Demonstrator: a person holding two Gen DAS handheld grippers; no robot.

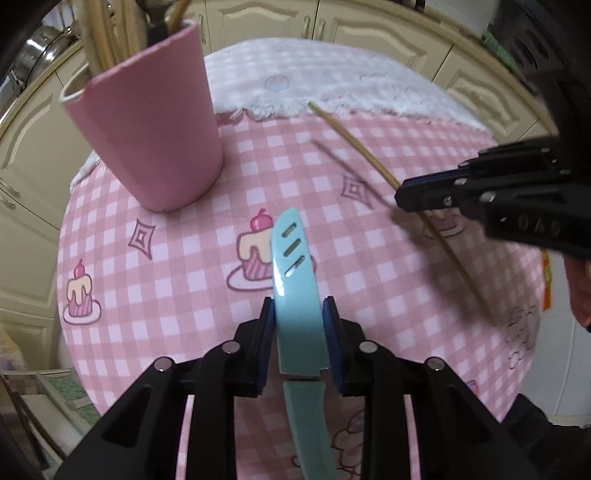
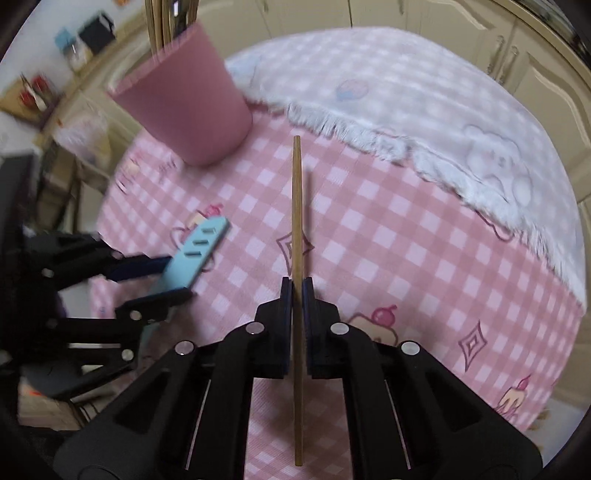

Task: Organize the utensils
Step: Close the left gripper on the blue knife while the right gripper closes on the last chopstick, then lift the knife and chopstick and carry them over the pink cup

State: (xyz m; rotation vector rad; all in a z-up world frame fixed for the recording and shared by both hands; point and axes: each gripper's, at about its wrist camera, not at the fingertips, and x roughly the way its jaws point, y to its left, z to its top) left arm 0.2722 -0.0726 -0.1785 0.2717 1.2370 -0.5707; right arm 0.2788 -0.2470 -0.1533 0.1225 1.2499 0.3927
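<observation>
My left gripper (image 1: 300,310) is shut on a teal sheathed knife (image 1: 293,266), its blue pads pressing the sheath's sides, tip pointing away over the table. In the right wrist view that knife (image 2: 201,243) sits in the left gripper (image 2: 177,278) at the left. A single wooden chopstick (image 2: 296,206) runs straight out between the pads of my right gripper (image 2: 296,291), which is shut on it. From the left wrist view the right gripper (image 1: 402,194) holds the chopstick (image 1: 354,136) slanting above the cloth. A pink cup (image 1: 155,140) (image 2: 192,107) stands upright at the far left.
The cup holds several wooden chopsticks (image 1: 107,33) and other utensils. A pink checked tablecloth (image 1: 184,295) covers the round table, with a fringed white cloth (image 1: 332,81) over its far part. Cream cabinets (image 1: 369,22) stand behind the table.
</observation>
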